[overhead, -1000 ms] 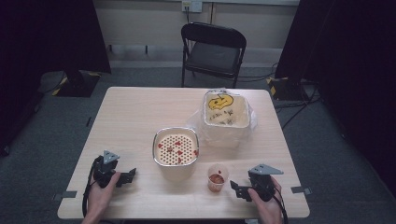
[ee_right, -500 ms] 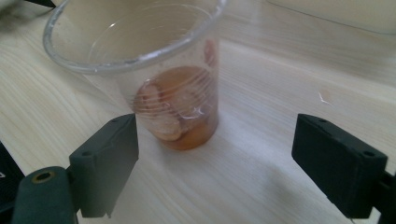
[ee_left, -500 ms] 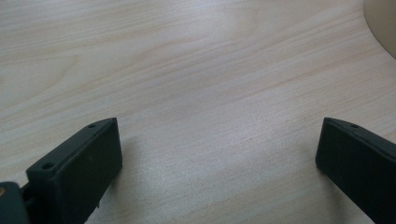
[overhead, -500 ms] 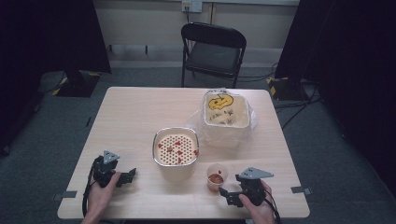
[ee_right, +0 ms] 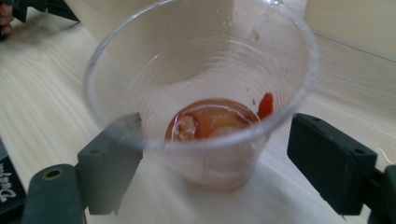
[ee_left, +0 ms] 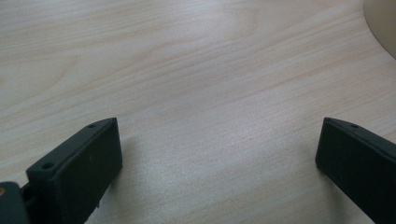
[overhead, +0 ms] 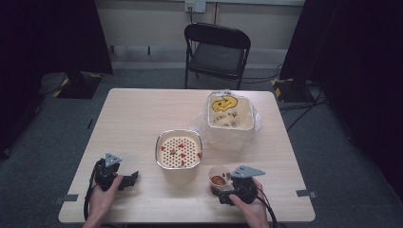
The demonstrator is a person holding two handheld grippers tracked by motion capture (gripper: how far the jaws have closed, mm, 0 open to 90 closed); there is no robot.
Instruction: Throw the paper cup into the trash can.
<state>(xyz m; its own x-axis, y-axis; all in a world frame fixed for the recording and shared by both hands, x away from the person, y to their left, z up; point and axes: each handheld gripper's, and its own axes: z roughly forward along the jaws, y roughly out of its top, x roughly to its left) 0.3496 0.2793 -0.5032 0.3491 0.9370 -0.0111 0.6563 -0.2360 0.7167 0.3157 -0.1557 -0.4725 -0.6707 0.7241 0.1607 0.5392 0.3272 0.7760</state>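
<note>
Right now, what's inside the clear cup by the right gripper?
The clear plastic cup holds a shallow reddish-brown liquid with pale bits, plus one red scrap stuck on its inner wall. The murky liquid hides the cup's bottom.

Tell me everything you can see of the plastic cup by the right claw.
The cup is clear, thin ribbed plastic, standing upright on the wooden table, near its front edge, right of the strainer bowl. Its bottom holds a little reddish-brown liquid with pale bits, and a small red scrap sticks to the inner wall. Droplets cling near the rim. The right claw has its jaws either side of the cup; they have just been closing. The left jaw looks at the wall, while the right stands clear, so it is not gripped yet.
</note>
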